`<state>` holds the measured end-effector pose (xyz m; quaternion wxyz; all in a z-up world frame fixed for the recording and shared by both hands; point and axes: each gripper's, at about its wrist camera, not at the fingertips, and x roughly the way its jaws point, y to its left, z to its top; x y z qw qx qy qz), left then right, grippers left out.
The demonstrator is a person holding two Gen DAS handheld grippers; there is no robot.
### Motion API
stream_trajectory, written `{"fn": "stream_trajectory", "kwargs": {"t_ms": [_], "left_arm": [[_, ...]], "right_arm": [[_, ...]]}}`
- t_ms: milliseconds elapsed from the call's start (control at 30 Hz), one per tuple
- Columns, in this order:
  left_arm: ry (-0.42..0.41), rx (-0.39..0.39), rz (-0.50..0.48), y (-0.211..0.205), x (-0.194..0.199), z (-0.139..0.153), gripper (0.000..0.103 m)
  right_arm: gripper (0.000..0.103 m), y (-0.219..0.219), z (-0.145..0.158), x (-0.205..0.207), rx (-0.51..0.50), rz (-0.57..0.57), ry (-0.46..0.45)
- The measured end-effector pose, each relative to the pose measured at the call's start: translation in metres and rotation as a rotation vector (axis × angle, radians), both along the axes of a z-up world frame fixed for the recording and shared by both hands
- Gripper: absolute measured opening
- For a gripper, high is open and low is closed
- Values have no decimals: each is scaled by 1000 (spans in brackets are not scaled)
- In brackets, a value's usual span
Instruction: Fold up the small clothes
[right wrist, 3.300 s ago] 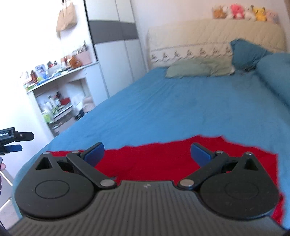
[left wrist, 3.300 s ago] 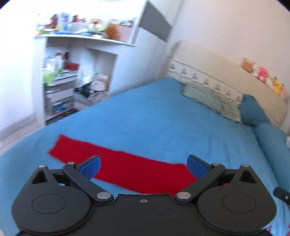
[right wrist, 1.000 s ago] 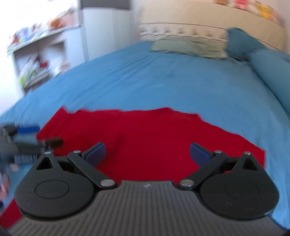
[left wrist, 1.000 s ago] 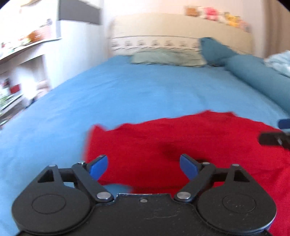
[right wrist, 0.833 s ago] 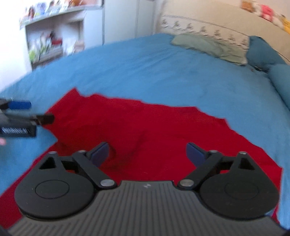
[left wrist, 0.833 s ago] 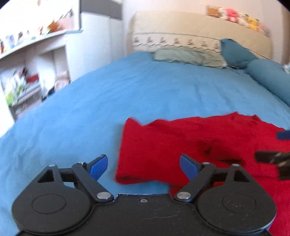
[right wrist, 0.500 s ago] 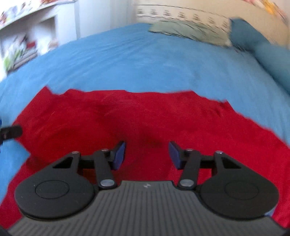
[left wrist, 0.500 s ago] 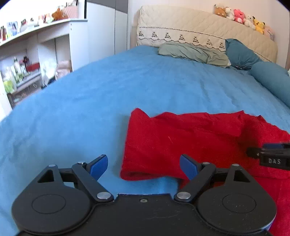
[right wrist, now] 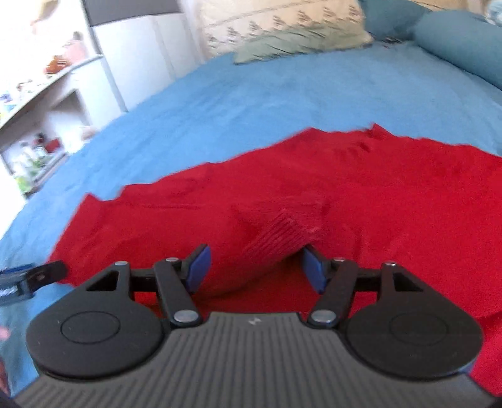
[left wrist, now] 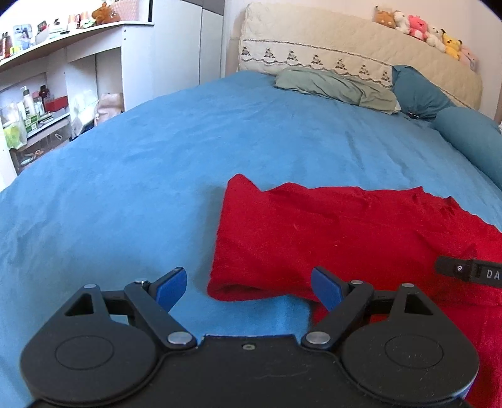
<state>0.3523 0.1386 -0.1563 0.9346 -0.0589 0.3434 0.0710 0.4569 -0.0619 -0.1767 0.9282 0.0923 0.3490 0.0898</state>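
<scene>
Garment [left wrist: 345, 232] of red knit lies on the blue bedspread [left wrist: 157, 163], toward the near edge of the bed, with its left end turned over on itself so that a rounded fold runs along the near-left side and a small peak of cloth sticks up at the far-left corner. The left gripper [left wrist: 249, 287] sits just short of that folded edge with its blue-padded fingers spread wide and nothing between them; the left pad is over bare bedspread and the right pad is at the near hem of the red cloth. The right gripper [right wrist: 254, 265] is over the middle of the garment [right wrist: 345, 188], its fingers drawn in to a moderate gap, and a ribbed, raised bunch of the red fabric stands in that gap; the right pad [right wrist: 312, 271] looks to be against the bunch while the left pad stands clear of it, so the cloth is not yet pinched. The right wrist view is motion-blurred. A grey-green pillow [left wrist: 335, 86] and dark teal cushions [left wrist: 417, 92] lie at the headboard [left wrist: 345, 47], with soft toys [left wrist: 420, 29] along its top and white shelves [left wrist: 62, 78] to the left of the bed
</scene>
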Motion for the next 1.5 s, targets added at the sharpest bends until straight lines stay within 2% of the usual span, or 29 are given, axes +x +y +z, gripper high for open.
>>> {"fn": "stream_trajectory", "kwargs": {"t_ms": [133,233,300,333,367,400,467,600,700,833,900,1133,1233,1300,1400,1500], "left_arm": [[-1,2,-7,0,0,1,89],[3,1,-21,-1,0,-1,89],[7,0,-32,-2,0,-2,89],[9,0,-41,-3,1,-3,89],[10,2,-46,-4,1,-3,89],[12,4,-50,-5,1,-4,89],[15,3,-59,-6,1,-4,89],[22,3,-78,-9,2,-7,89],[26,25,-102,-17,3,-12,89],[16,73,-118,-30,10,-24,90],[4,112,-107,-35,15,-28,90],[-5,146,-75,-43,28,-32,92],[7,171,-25,-39,27,-33,92],[29,125,0,-28,24,-36,92],[41,112,13,-21,18,-36,92],[57,168,-6,-30,18,-36,93]], "right_arm": [[77,-2,0,-2,25,-73,21],[69,-4,0,-4,45,-101,19],[61,-5,1,-5,38,-109,15],[48,-5,1,-4,35,-112,15],[41,-5,1,-4,28,-114,19],[38,-5,1,-3,21,-115,25],[22,-8,1,-1,14,-117,33],[20,-11,16,-1,-24,-90,5],[20,-21,49,1,-73,-89,-70],[20,-57,90,-2,-117,-143,-149],[20,-78,97,-6,-143,-166,-167],[20,-132,84,-14,-157,-250,-137],[20,-151,79,-20,-148,-277,-151],[20,-159,74,-21,-160,-291,-157],[20,-177,58,-19,-180,-319,-141],[20,-195,36,-19,-143,-325,-91]]}}
